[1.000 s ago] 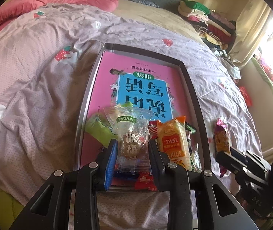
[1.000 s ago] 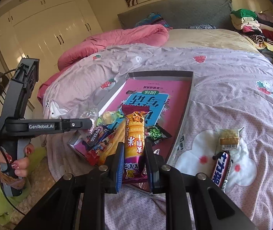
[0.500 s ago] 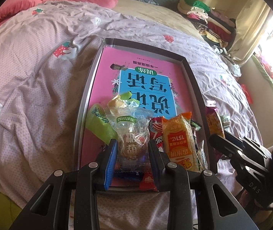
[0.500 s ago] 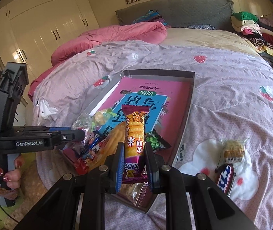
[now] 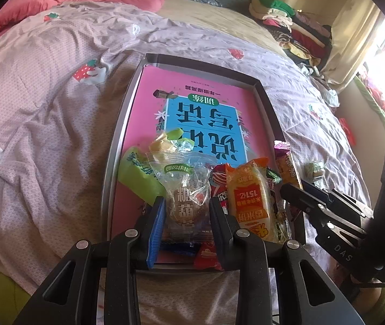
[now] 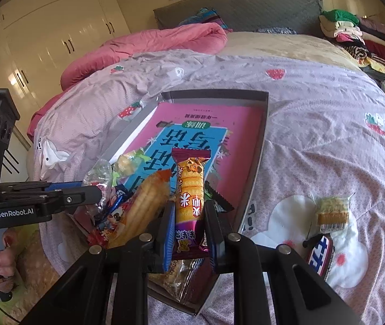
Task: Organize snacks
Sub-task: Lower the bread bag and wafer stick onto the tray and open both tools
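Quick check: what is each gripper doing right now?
Left gripper: shut on the clear snack bag.
Right gripper: shut on the purple-ended snack bar.

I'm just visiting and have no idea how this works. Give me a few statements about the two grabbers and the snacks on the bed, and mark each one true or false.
1. The right gripper is clamped on a purple-ended snack bar. True.
2. The left gripper is empty. False: it holds a clear-wrapped snack between its fingers.
3. The grey tray has a pink book lying in it. True.
4. Every snack is already in the tray. False: a small yellow packet and a chocolate bar lie on the quilt beside it.
5. The tray sits on a wooden table. False: it rests on the quilt.
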The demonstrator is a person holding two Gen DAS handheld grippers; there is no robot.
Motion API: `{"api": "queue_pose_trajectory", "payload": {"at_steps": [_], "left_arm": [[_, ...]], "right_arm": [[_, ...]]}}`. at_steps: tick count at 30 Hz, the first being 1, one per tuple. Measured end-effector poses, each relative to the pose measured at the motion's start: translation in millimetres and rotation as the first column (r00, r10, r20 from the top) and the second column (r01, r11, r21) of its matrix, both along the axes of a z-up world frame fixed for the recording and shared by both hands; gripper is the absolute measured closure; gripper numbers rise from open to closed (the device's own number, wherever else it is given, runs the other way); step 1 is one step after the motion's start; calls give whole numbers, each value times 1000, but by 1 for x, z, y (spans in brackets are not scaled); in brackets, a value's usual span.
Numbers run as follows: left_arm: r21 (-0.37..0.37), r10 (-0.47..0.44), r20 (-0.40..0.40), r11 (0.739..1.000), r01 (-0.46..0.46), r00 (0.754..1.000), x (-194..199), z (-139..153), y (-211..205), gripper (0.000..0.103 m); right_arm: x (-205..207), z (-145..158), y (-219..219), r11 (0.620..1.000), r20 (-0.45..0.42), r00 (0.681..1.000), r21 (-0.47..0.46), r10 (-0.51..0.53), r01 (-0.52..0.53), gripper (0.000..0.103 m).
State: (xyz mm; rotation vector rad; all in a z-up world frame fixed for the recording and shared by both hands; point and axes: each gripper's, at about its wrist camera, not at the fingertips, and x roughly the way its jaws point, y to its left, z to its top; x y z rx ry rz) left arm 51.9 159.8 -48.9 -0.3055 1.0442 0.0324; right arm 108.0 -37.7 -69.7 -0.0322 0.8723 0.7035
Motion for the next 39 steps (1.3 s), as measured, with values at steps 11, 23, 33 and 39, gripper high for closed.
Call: {"api": "queue_pose_trajectory", "payload": {"at_steps": [11,23,33,39], "left_arm": [[0,0,0,1000,0,1000,-1,2,0,69],[-3,-1,0,1000,1,1000,0,2,-1,68],[-19,0,10,1000,0,1000,-1,7,-3,67],[-30,-4,26,1000,5,1000,-2,14,-3,55]], "right_arm": [[-6,-1,-2,1000,-20,1000,20,14,-14,77],[-11,3,-14,999,-22,1000,49,-3,4,63],[-13,7,-24,997,-19,1000,71,-23,24,59],[-13,12,-34,995,-11,999,87,-42,43,55]]}}
